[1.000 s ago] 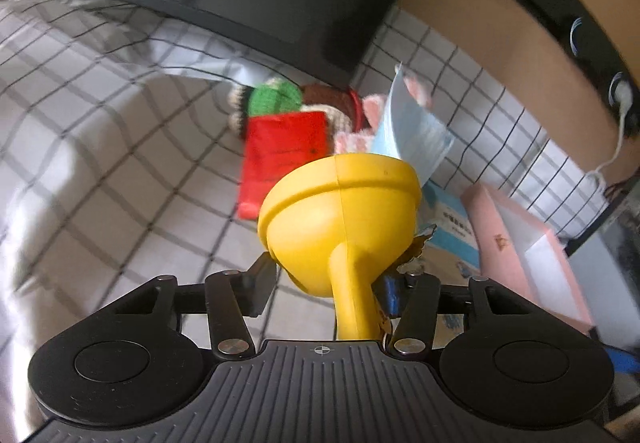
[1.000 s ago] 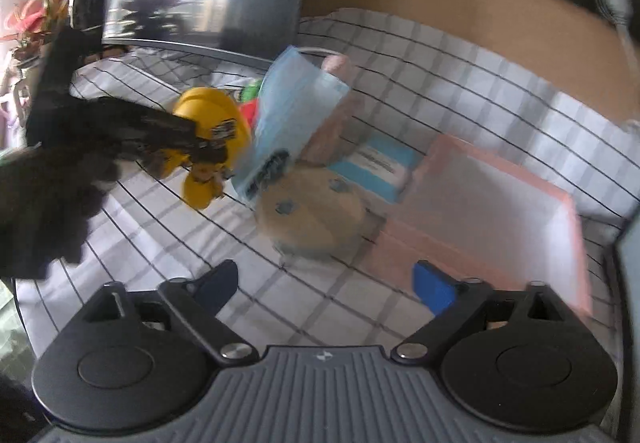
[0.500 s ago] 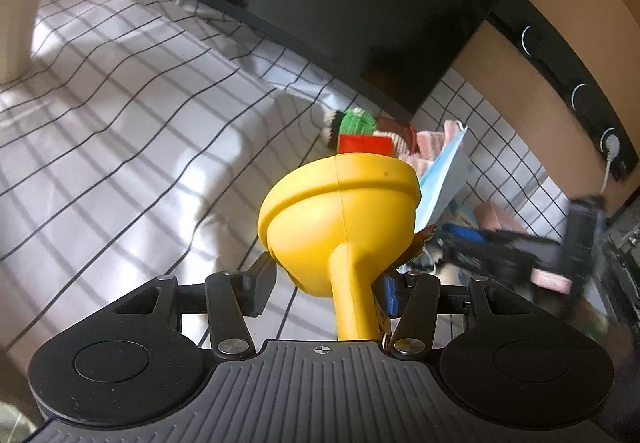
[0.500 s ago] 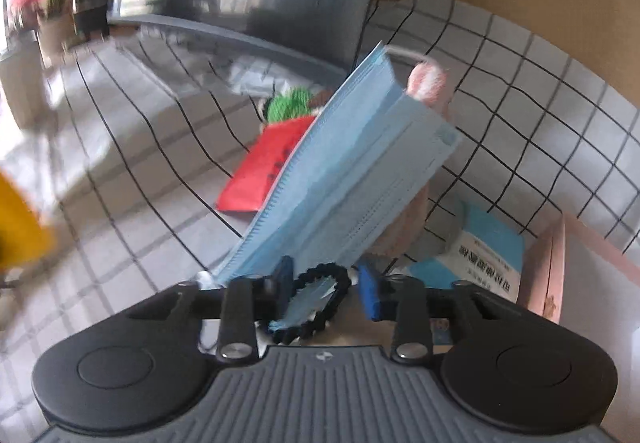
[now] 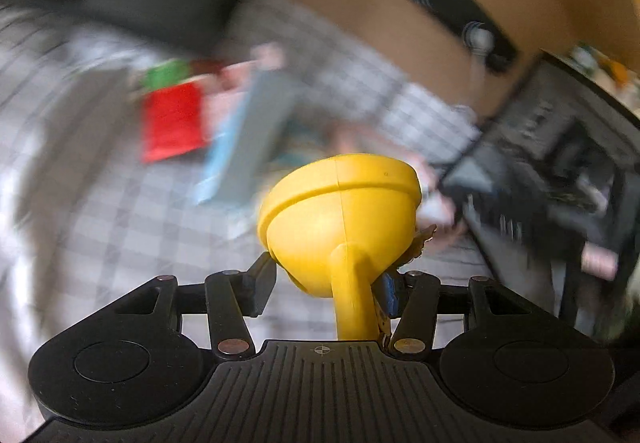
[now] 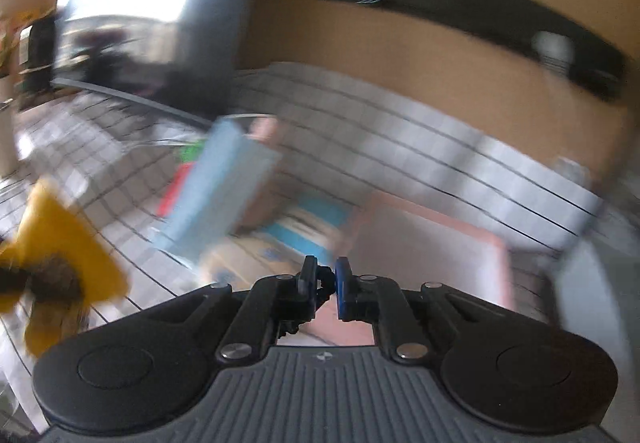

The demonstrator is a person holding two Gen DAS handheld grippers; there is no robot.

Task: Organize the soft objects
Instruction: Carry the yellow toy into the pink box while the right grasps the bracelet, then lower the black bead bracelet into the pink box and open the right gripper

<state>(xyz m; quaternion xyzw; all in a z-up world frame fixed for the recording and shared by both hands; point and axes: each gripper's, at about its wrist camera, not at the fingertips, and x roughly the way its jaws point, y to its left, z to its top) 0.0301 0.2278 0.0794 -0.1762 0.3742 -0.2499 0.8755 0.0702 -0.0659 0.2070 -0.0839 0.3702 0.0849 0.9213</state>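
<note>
The left gripper (image 5: 326,293) has its two black fingers pressed against the sides of a smooth, glossy yellow rubber toy (image 5: 340,219) with a rounded, bowl-like body, a moulded seam and a narrow stem running back toward the camera; a ragged brown bit shows at its right edge. The jaws stand about half apart, filled by the toy, which is held up above the cloth.

The right gripper (image 6: 323,283) is closed almost completely. Its jaws have just been closing, and between the blue-padded fingertips (image 6: 343,285) a small black scalloped band (image 6: 325,282) is pinched; only a dark loop of it shows in the narrow slit. In the right wrist view the yellow toy appears again at the far left, blurred.

Both views are smeared by motion. Below lies a white tablecloth with a thin black grid (image 6: 400,131), slightly rumpled. On it, leaning upright, is a pale blue pleated face mask (image 6: 218,195), a flat soft rectangle. Just beside it on its left lies a flat red fabric pouch (image 5: 172,121) with a green knitted piece (image 5: 166,73) behind it, and something pink and soft (image 6: 264,127) pokes up at the mask's top edge. Near the mask's foot sits a light blue and white box (image 6: 308,221), and to its right a shallow pink rectangular tray (image 6: 494,243) with a pale floor. A dark glossy screen (image 6: 132,23) stands at the back.
</note>
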